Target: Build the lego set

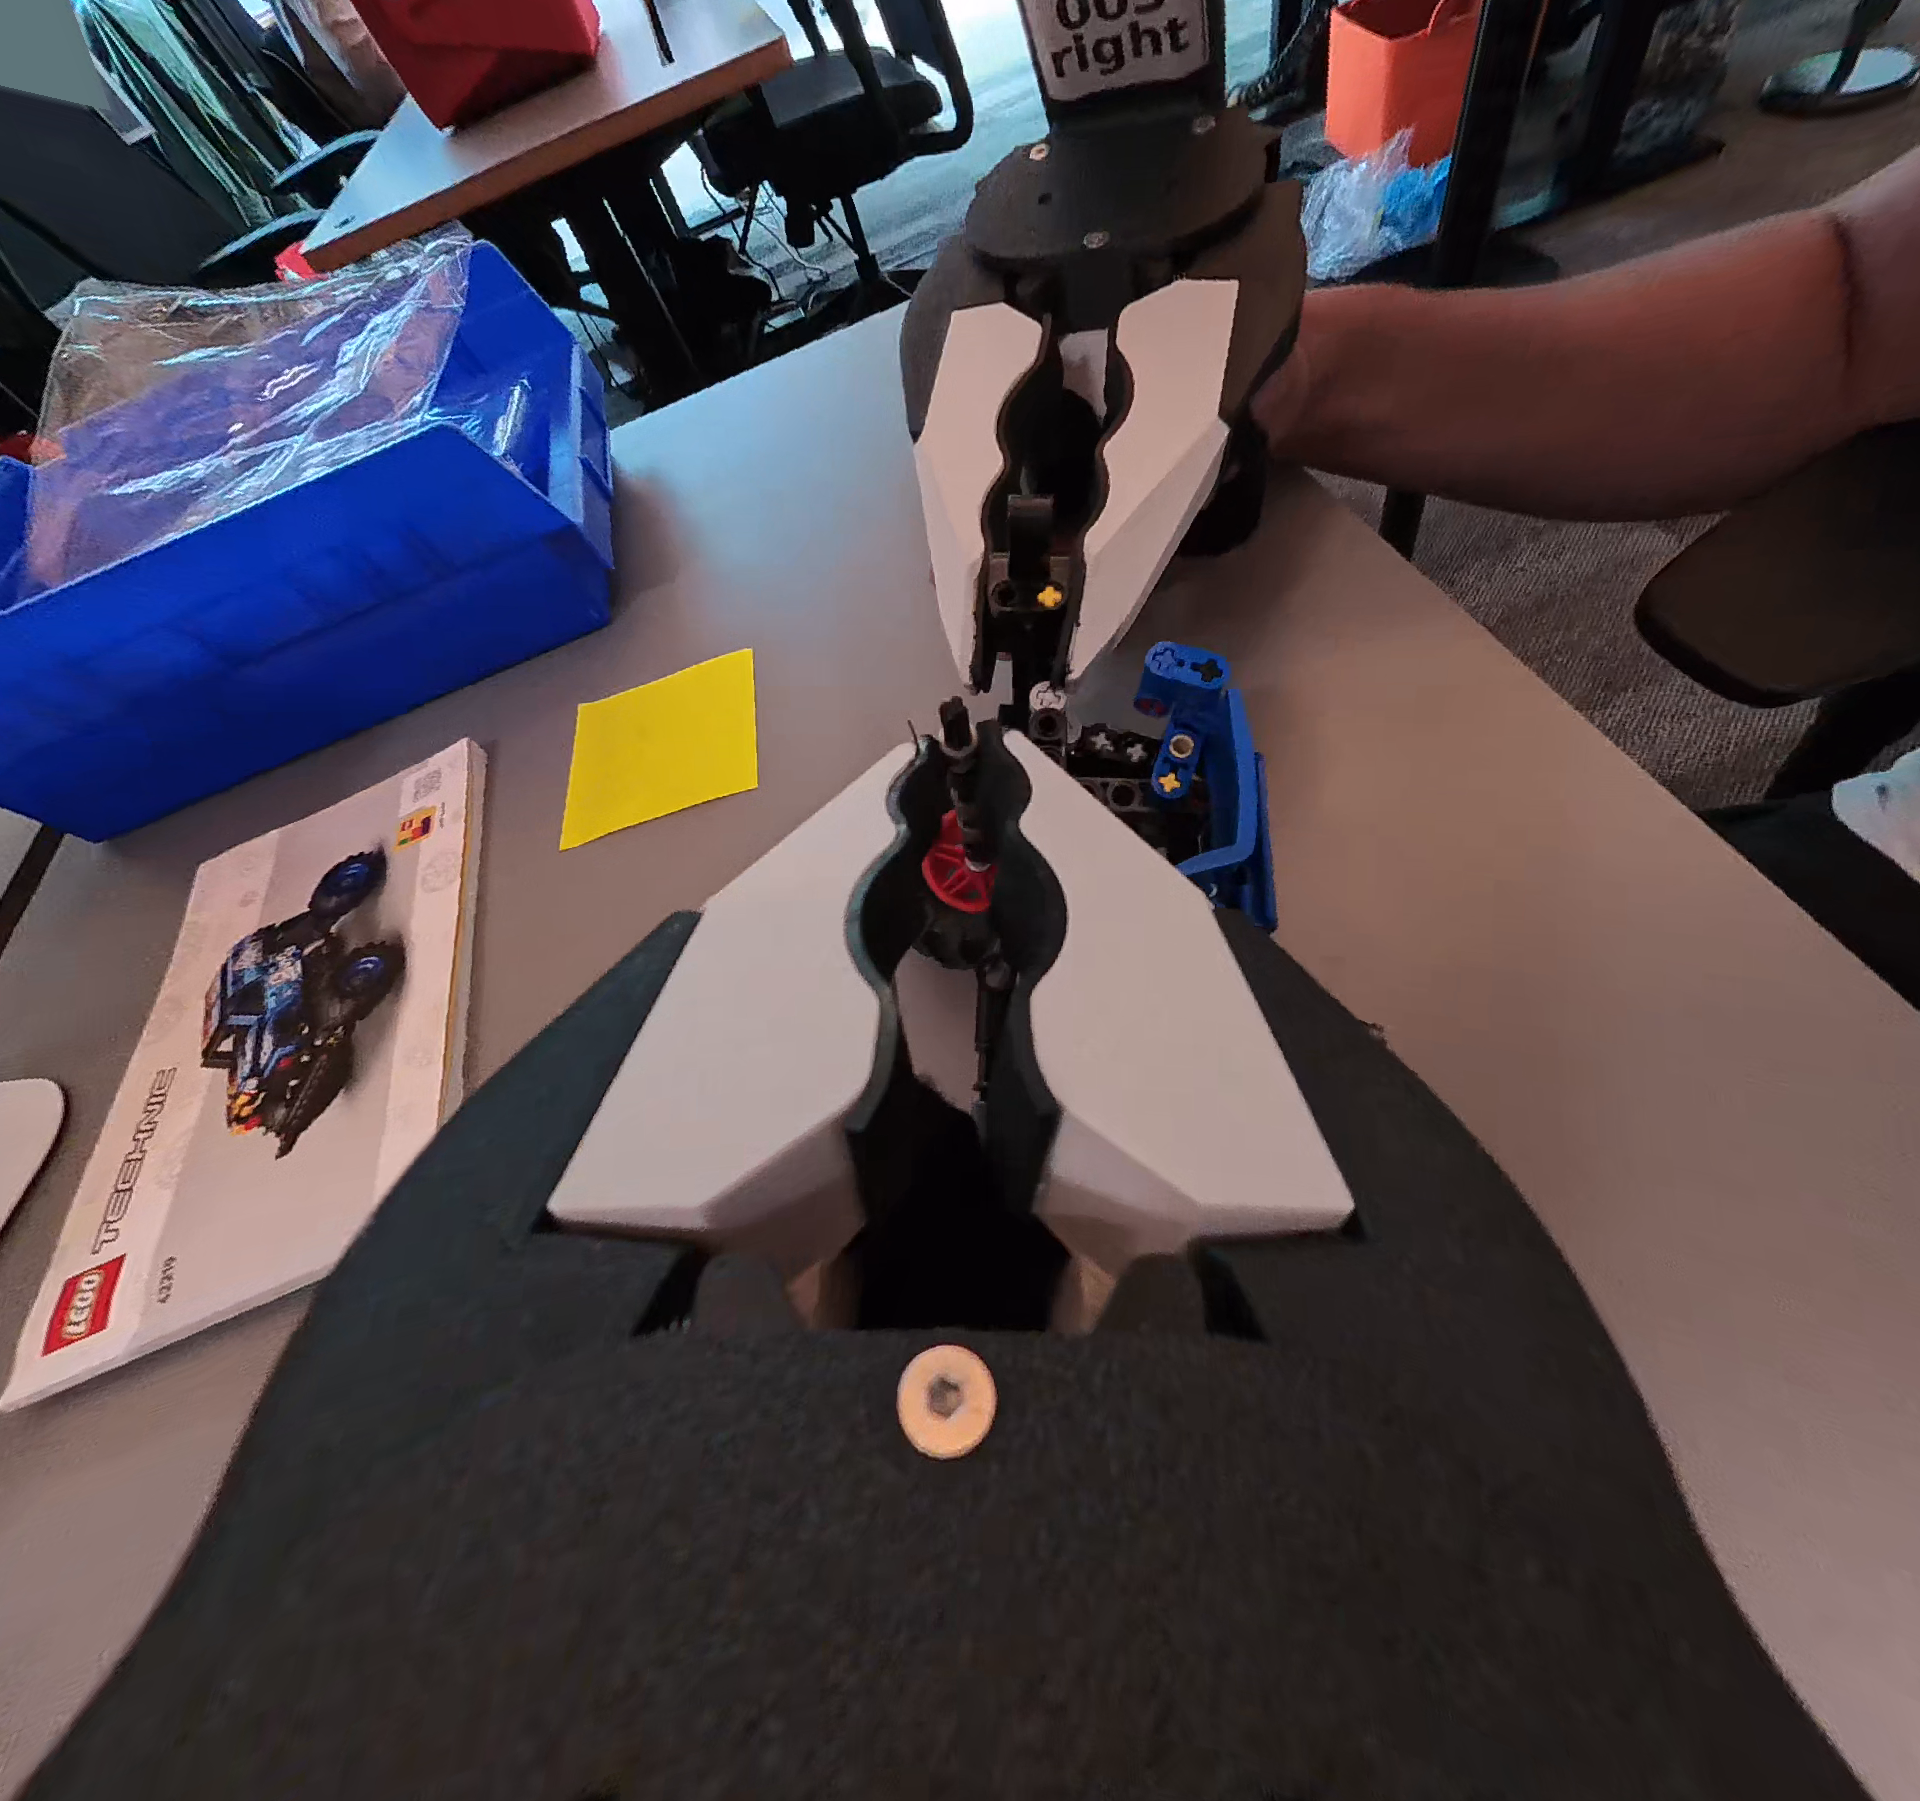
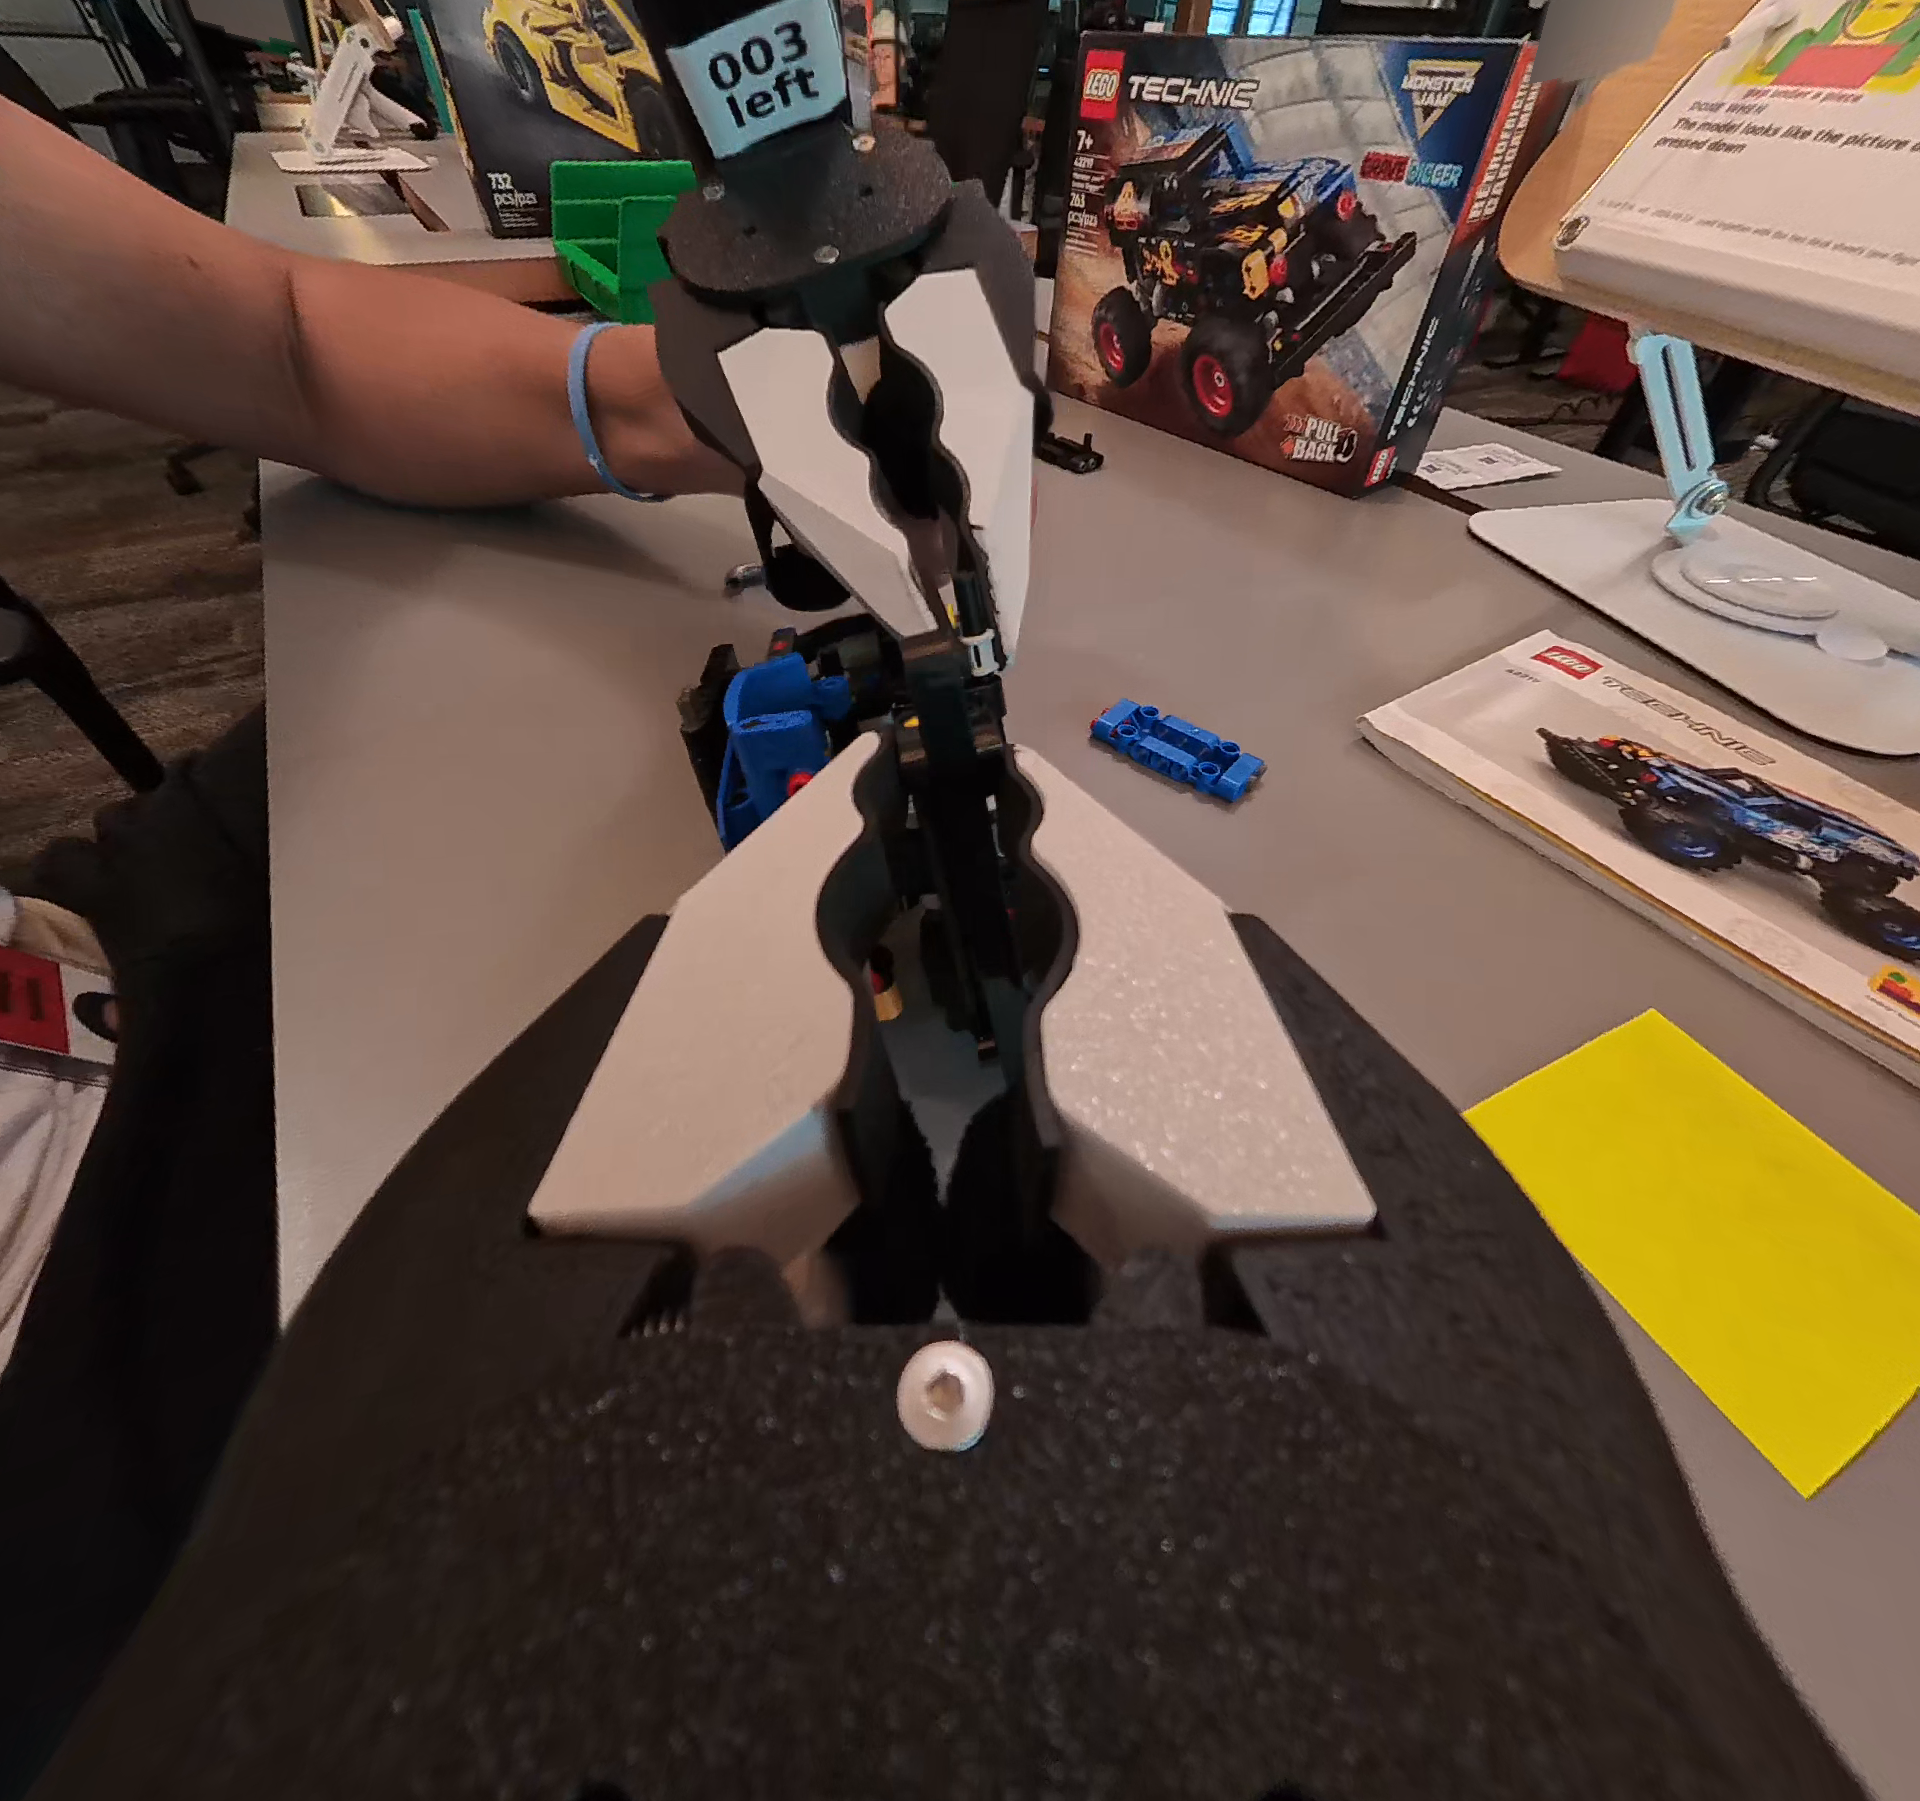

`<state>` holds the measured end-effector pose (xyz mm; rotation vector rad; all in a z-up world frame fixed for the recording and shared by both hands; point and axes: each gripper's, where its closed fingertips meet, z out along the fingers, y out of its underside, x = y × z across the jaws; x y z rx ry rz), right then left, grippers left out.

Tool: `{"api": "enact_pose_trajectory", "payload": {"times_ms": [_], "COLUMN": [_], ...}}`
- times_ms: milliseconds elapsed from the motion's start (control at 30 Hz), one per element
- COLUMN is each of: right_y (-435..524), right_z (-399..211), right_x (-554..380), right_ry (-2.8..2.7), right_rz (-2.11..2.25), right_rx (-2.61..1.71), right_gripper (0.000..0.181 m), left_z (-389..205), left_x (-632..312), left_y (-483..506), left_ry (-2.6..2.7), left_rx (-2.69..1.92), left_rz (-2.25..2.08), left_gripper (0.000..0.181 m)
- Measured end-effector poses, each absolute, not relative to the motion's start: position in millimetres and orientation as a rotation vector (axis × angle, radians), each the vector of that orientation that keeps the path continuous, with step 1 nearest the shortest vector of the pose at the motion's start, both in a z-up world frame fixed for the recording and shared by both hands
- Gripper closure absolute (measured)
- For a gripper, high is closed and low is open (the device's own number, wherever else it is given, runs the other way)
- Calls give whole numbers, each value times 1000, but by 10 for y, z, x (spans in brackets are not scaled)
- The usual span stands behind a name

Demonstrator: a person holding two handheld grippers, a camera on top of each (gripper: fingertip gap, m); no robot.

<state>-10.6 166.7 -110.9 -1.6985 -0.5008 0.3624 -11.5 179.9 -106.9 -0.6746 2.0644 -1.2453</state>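
1. Fingers first: our left gripper (image 1: 961, 743) has its fingers drawn narrow on a thin black axle assembly (image 1: 971, 847) carrying a small red gear (image 1: 956, 873). The axle's long axis runs straight out along the fingers, its tip poking just past them.

2. Across from us, the right gripper (image 2: 951, 743) has its fingers closed to a narrow gap around a black beam section (image 2: 951, 816) of the partly built model (image 1: 1174, 764). That beam also lies lengthwise along the fingers, pointing at the left tool.

3. Here is the relation that counts: the two tools meet nearly tip to tip over the model, the axle end just beside the black beam the right one holds. We cannot tell whether they are touching.

4. The model's blue and black body sits on the grey desk (image 1: 1403, 920), just off to one side of both tips, blue panel (image 2: 769, 733) facing outward.

5. Further out, a yellow sheet (image 1: 665, 749) and an instruction booklet (image 1: 281, 1055) lie flat on the desk, and a loose blue plate (image 2: 1174, 749) rests well apart from the model.

6. Beyond those, a blue bin (image 1: 312, 546) with a clear plastic bag (image 1: 260, 380), and a boxed truck set (image 2: 1278, 255) standing upright at the back.
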Motion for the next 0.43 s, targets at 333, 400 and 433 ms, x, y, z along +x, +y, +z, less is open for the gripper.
{"api": "enact_pose_trajectory", "payload": {"times_ms": [333, 400, 433], "right_y": [1675, 1673, 1673], "right_z": [-1101, -1099, -1098], "right_x": [-95, -95, -94], "right_ry": [-486, -486, -484], "right_rz": [386, 390, 391], "right_rx": [-1700, -1699, -1698], "right_gripper": [165, 165, 165], "left_z": [-1053, -1049, -1046], "left_x": [-110, -111, -111], "left_y": [1802, 1801, 1801], "left_ry": [2035, 2030, 2023], "left_rx": [-763, -768, -772], "left_rz": [-1379, -1383, -1388], "left_gripper": [176, 176, 176]}}
